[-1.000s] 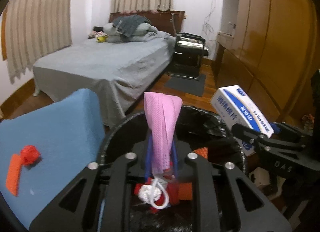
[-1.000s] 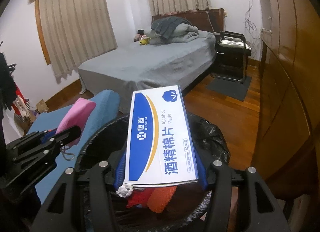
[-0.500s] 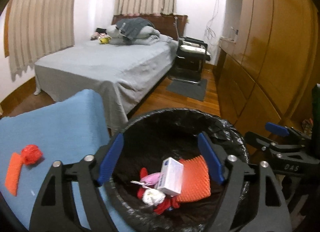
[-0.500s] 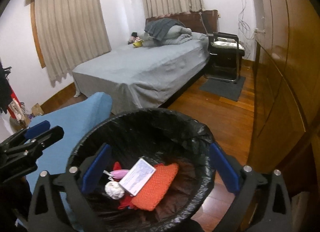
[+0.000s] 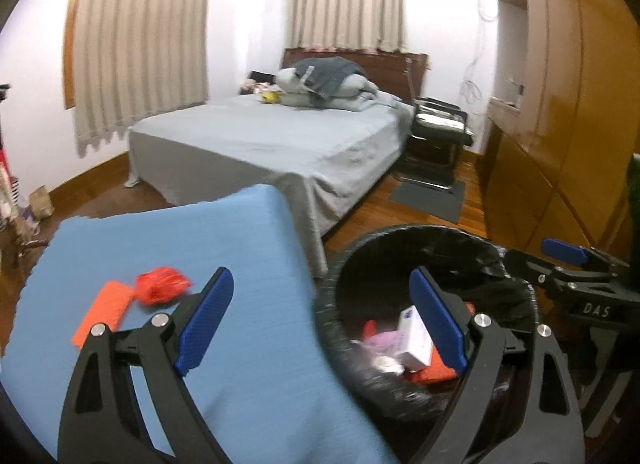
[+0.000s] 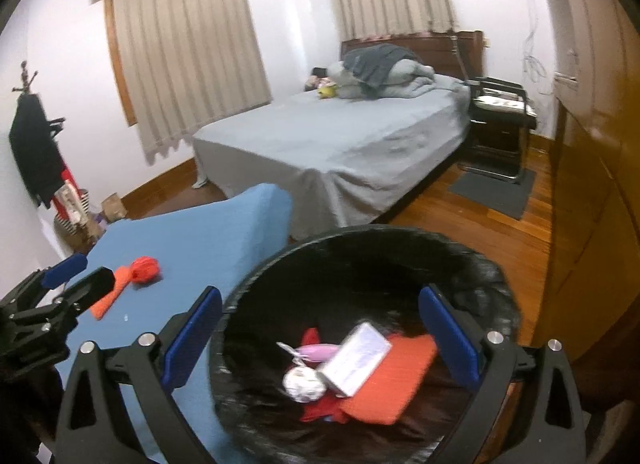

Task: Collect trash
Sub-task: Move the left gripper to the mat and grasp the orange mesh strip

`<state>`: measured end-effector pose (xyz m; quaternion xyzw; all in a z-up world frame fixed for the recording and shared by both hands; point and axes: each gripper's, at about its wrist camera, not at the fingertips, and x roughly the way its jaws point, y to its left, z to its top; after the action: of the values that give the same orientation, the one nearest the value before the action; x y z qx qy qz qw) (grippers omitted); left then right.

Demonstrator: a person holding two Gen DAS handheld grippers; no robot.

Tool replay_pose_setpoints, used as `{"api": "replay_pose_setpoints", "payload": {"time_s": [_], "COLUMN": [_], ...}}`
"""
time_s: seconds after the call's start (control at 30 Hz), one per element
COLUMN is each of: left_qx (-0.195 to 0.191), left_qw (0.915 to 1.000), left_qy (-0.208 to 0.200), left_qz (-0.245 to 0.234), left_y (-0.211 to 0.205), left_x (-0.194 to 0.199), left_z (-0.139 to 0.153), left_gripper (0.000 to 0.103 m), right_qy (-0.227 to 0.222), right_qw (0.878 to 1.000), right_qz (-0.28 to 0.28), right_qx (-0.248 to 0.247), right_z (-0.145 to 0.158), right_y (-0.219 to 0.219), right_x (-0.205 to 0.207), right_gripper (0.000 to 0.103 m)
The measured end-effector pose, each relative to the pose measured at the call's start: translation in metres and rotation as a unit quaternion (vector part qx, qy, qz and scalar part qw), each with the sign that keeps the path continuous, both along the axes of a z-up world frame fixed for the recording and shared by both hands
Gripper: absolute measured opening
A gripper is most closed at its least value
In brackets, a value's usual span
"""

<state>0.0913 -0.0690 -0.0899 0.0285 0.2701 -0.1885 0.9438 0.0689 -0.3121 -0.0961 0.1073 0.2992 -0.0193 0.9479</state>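
A bin lined with a black bag stands beside a blue-covered table. In it lie a white box, an orange cloth, a pink piece and a white ball. On the table rest a red crumpled wad and an orange strip. My left gripper straddles the table edge and the bin rim, its jaws opening with nothing between them. My right gripper hangs open and empty over the bin.
A grey bed lies beyond the table, with a black chair and a grey mat beside it. Wooden wardrobes line the right side. A coat stand stands by the left wall.
Both grippers opened: the pink piece left the left gripper and the white box left the right; both now lie in the bin. The left gripper has swung left toward the table.
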Motion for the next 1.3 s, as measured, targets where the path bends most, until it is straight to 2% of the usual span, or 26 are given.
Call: {"api": "replay_pose_setpoints", "payload": {"time_s": [0.27, 0.43, 0.67, 0.9, 1.3], "left_qx": [-0.001, 0.004, 0.020, 0.027, 0.030], "left_qw": [0.9967, 0.9910, 0.9803, 0.9719, 0.9629], "left_qy": [-0.002, 0.000, 0.025, 0.068, 0.130], "left_qz": [0.081, 0.134, 0.195, 0.223, 0.234], "left_y": [0.067, 0.113, 0.168, 0.203, 0.220], "left_x": [0.009, 0.023, 0.058, 0.091, 0.130], "left_z": [-0.001, -0.006, -0.030, -0.065, -0.112], "left_gripper": [0.087, 0.087, 0.087, 0.083, 0.080], "right_qy": [-0.001, -0.005, -0.002, 0.018, 0.050], "right_qw": [0.999, 0.997, 0.994, 0.992, 0.989], "right_qz": [0.053, 0.079, 0.107, 0.127, 0.137], "right_qx": [0.002, -0.003, -0.008, -0.008, -0.009], "right_z": [-0.005, -0.006, -0.019, -0.040, -0.068], "right_y": [0.057, 0.089, 0.133, 0.170, 0.201], "right_x": [0.031, 0.054, 0.090, 0.125, 0.170], "right_gripper": [0.097, 0.097, 0.097, 0.097, 0.097]}}
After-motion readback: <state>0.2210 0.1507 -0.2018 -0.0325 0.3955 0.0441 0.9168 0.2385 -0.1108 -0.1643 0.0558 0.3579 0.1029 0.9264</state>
